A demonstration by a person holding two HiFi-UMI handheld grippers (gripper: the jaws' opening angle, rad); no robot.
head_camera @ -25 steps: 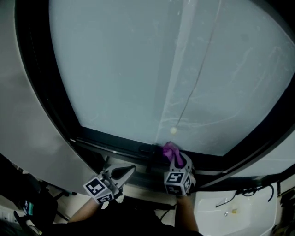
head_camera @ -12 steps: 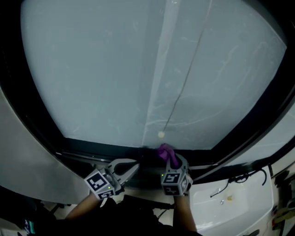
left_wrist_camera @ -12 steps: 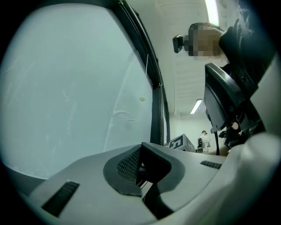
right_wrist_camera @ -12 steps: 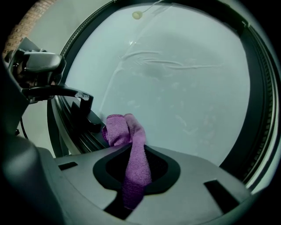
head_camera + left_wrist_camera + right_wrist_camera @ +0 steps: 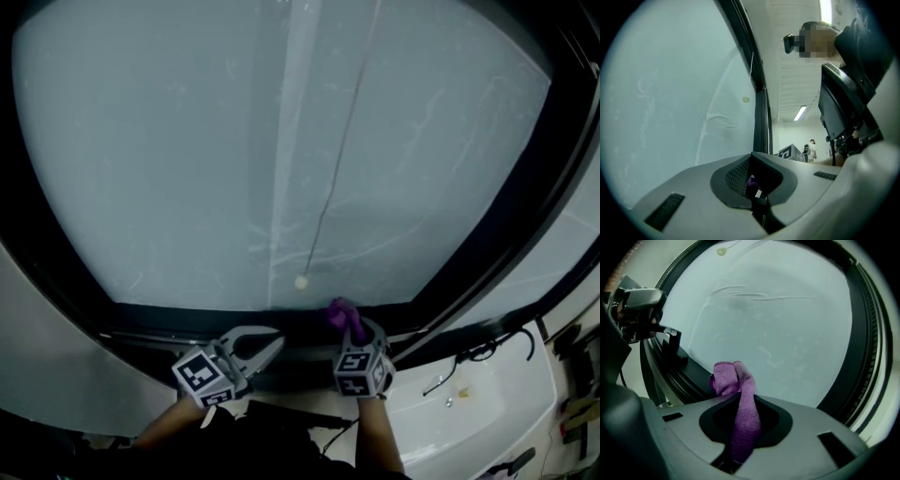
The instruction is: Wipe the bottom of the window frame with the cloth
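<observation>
Two hands hold the tongs at the lower edge of the head view, each wearing its marker cube. The left tongs [image 5: 273,339] hang just short of the sill. Their own camera shows the tips [image 5: 752,156] brought together, with only an oval hollow between the pads and nothing clearly gripped. A small purple speck shows in that hollow, too small to identify.

Just beside them, the right tongs [image 5: 355,330] are clamped on a purple cloth [image 5: 341,314]. In the right gripper view the cloth [image 5: 743,413] runs as a narrow strip up through the closed jaws and bunches into a folded knob past the tips. That knob lies against the dark bottom rail of the window frame [image 5: 178,321], at the foot of the glass.

A white ledge [image 5: 497,412] with a dark cable [image 5: 473,354] lies to the right, below the frame.

Beyond the rail rises the frosted window pane [image 5: 187,141], scuffed with faint scratches. A thin pull cord [image 5: 339,150] hangs down it and ends in a small pale bead [image 5: 301,281], just above the rail and left of the cloth.
</observation>
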